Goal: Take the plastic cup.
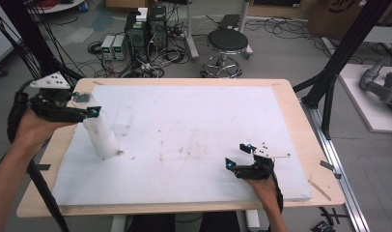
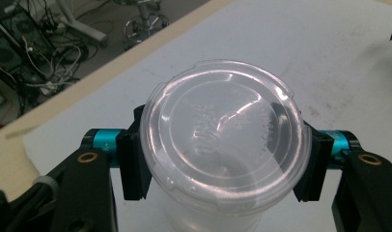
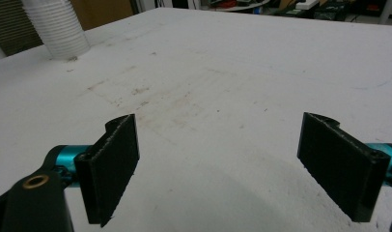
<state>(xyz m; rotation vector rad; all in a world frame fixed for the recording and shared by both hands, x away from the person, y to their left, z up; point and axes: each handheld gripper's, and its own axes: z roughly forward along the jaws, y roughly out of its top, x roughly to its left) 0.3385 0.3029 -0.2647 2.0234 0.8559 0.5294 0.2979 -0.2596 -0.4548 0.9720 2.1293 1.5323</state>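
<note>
Stack of white cups (image 1: 101,135) stands at the left side of the white surface (image 1: 194,140), leaning slightly, base on the sheet. At its top sits a clear cup with a clear plastic lid (image 2: 224,137), round, rimmed, with embossed lettering too faint to read. Left tool (image 2: 223,162) is clenched on that top cup just under the lid rim, one black pad against each side; in the high view it (image 1: 90,112) comes in from the left edge, held in the person's left hand (image 1: 37,128). Right tool (image 3: 232,164) rests low over the near right part of the surface, well apart from the stack, jaws spread wide with bare sheet between them. Stool (image 1: 227,43) and cables lie on the floor beyond.
</note>
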